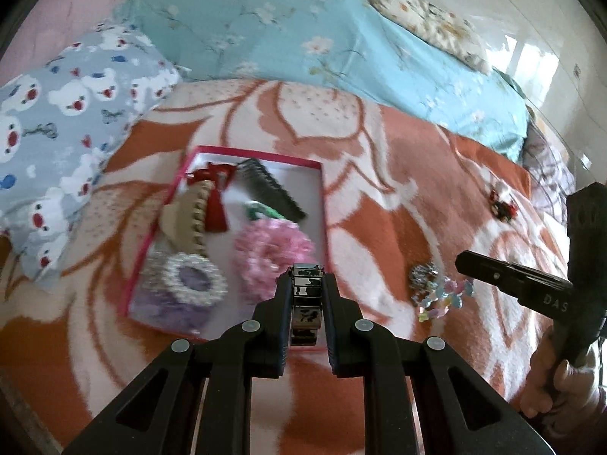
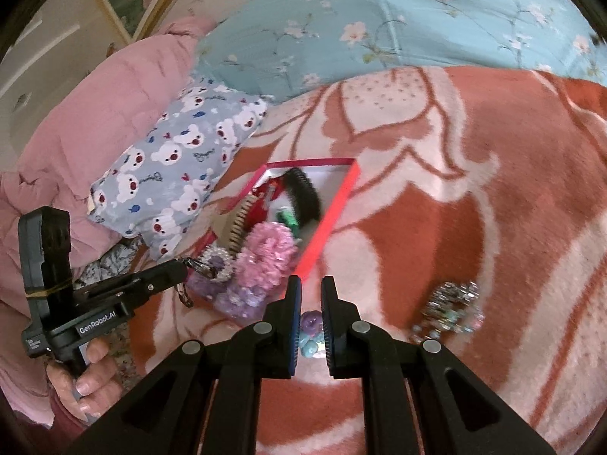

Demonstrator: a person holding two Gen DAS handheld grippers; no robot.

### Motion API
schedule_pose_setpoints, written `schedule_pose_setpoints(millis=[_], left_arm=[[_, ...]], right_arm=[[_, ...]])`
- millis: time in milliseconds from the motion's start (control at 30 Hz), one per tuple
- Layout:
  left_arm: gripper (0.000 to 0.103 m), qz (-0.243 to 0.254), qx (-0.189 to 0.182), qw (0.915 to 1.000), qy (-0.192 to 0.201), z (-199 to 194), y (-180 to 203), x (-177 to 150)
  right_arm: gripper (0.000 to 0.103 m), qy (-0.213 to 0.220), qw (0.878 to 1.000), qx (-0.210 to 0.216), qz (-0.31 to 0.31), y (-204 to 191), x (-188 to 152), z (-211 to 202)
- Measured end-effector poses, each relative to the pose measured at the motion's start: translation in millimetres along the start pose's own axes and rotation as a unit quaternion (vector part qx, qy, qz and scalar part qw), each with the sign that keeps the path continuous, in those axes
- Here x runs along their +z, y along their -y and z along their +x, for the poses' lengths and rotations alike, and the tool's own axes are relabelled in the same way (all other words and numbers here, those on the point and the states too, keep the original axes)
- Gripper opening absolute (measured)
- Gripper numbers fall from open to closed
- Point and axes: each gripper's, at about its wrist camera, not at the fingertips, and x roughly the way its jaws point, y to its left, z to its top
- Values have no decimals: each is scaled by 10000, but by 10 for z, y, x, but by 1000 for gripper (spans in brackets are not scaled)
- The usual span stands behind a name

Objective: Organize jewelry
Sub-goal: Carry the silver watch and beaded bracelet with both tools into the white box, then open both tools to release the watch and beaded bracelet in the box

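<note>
A red-rimmed box [image 1: 325, 204] lies on the bed, also in the right wrist view [image 2: 343, 197]. It holds a pink scrunchie [image 1: 271, 252], a pearl-edged purple scrunchie [image 1: 191, 284], a tan claw clip [image 1: 189, 212], a black comb [image 1: 279, 191] and a red bow [image 1: 218, 197]. My left gripper [image 1: 306, 284] is shut on a dark metal link bracelet [image 1: 306, 303] at the box's near right corner. My right gripper [image 2: 311, 295] is shut on a pastel bead bracelet [image 2: 311, 331] just right of the box. A sparkly clip [image 2: 449, 311] lies to its right, also in the left wrist view [image 1: 423, 276].
An orange and white flower blanket [image 1: 379, 197] covers the bed. A bear-print pillow [image 1: 64, 113] lies left of the box, a blue floral quilt [image 1: 303, 26] behind it, a pink quilt [image 2: 87, 121] at far left. A small red and black clip [image 1: 502, 204] lies at the right.
</note>
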Motion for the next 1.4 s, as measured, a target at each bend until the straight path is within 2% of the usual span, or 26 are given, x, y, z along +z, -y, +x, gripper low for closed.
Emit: schedule_pose_setpoints(millis=[300,600,933,1133,1233,1400], left_arm=[[14,-234,324,9992,80,-194,-368,-43],[14,-449,458,9979,-82,-60,-622,-29],[14,-591,518,9960,-426,502,-872,89],[14,-619,559,9955,-445,781,-921,198],[14,-630,547,9954,-479,892,-946,225],[15,-611,569,9951,-524,1007,-969,208]], right_arm=[[10,-129,9992,298,-238,-364,140,366],[10,-339,9970,467,-514,-716,293,851],[10,-805,9953,235,-483,-621,333,1497],[10,-924,9947,196,-412,-554,375,1731],[3,-962,9945,178,-367,-517,380,1838],[3,-1060,9939,189,-255,-446,345,1961]])
